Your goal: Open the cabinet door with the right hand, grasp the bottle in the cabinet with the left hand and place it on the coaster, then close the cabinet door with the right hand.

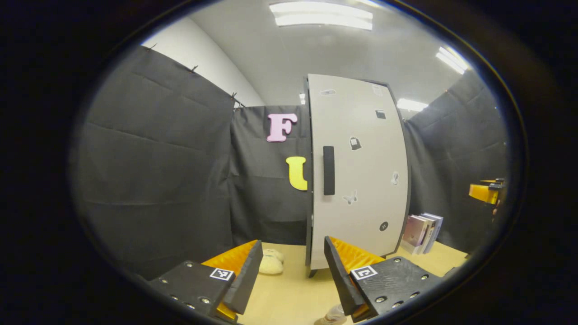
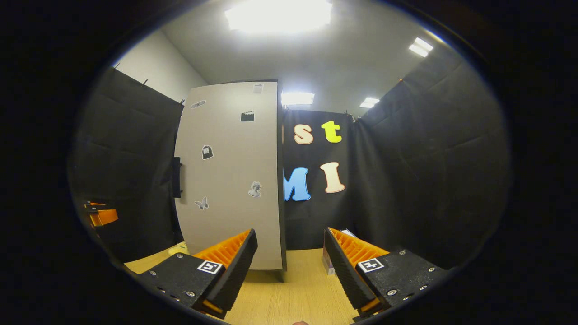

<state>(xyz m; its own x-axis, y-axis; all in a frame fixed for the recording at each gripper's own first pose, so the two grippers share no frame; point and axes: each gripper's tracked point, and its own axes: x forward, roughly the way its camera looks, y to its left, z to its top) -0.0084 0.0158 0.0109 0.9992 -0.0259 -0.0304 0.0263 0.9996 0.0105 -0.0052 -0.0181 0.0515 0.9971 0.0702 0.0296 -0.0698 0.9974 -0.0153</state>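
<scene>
Black-draped booth, wooden bench [image 1: 293,298]. Left gripper view: left gripper [image 1: 293,271], fingers released, faces the shut cabinet door [image 1: 361,180] and its handle [image 1: 328,170]; bottle presumably inside. Right gripper view: right gripper [image 2: 289,259], likewise released, must reach the handle [image 2: 177,177] at the door's left edge.

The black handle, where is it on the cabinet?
Left gripper view: the handle sits upright near the left edge of the closed door, about halfway up.

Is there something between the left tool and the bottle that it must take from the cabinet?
Yes. The cabinet door is closed, so it stands between the open left tool and whatever is inside; the bottle is hidden behind it. The handle is untouched, and the right tool is open, apart from the door.
</scene>
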